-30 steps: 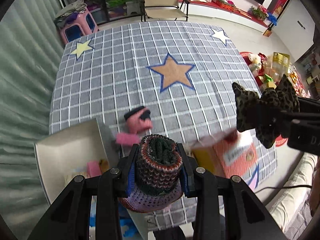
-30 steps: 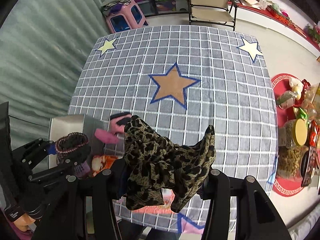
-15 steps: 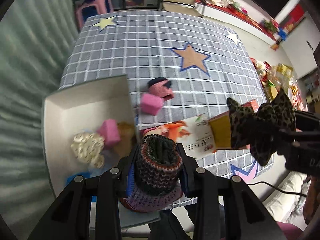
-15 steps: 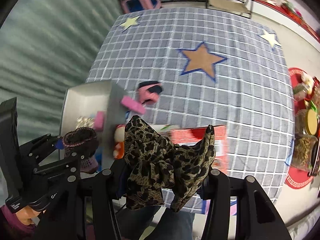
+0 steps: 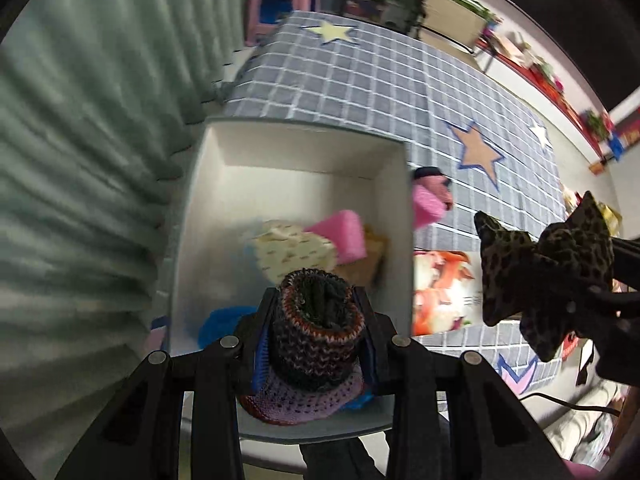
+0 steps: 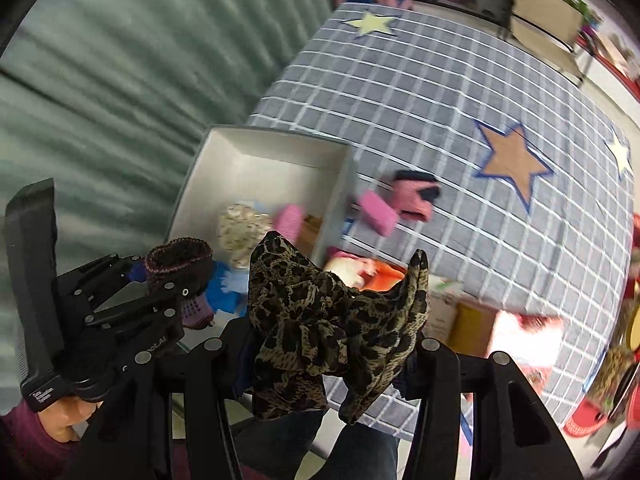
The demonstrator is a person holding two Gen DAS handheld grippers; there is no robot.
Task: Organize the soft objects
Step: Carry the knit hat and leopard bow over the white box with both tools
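Knitted wool, a striped knitted hat [image 5: 318, 332], is sitting clamped between the left gripper [image 5: 316, 344] fingers above the white box [image 5: 192, 216]; the right gripper [image 6: 332, 344] fingers are pinching a leopard-print scrunchie [image 6: 332, 320].

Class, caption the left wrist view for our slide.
Left tool holds a knitted hat above the white box of soft items.

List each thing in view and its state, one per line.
Left gripper: shut on knit hat, above the box.
Right gripper: shut on leopard scarf.
Box: open, partly filled.
Pink sponge: on the tablecloth, outside the box.
Pink sock: on the tablecloth.
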